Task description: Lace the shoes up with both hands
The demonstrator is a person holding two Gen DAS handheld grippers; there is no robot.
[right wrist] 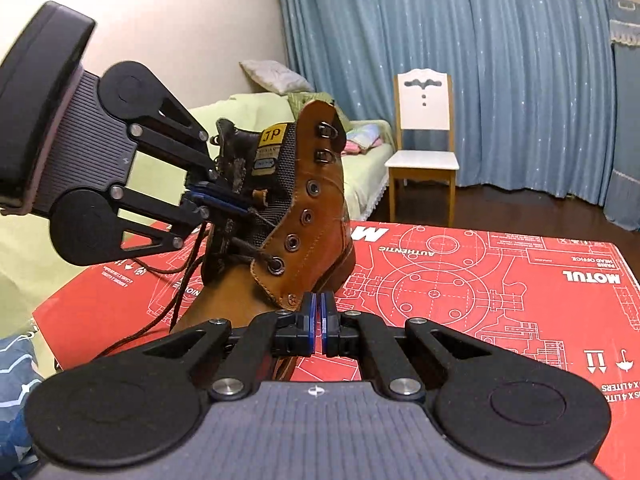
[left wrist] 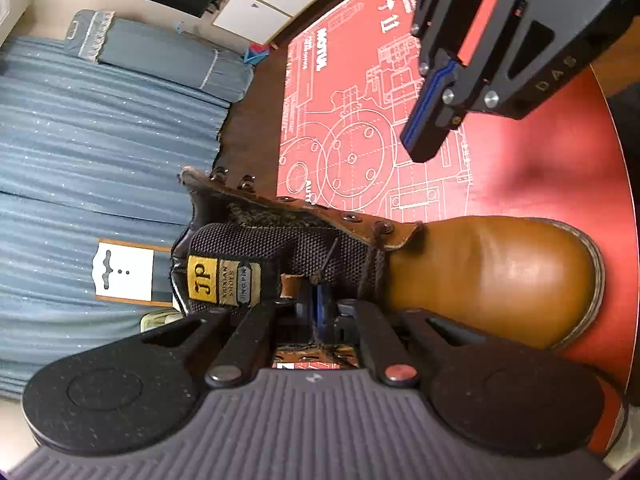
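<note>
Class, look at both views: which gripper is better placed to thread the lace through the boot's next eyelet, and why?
Left, probably. The left gripper is shut at the boot's tongue, seemingly on the lace. The right gripper is shut on nothing, low beside the boot, away from the empty eyelets.

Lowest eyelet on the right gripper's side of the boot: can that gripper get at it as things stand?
Probably yes. The lowest eyelet faces the right gripper with nothing between them; the left gripper sits higher, at the boot's tongue.
</note>
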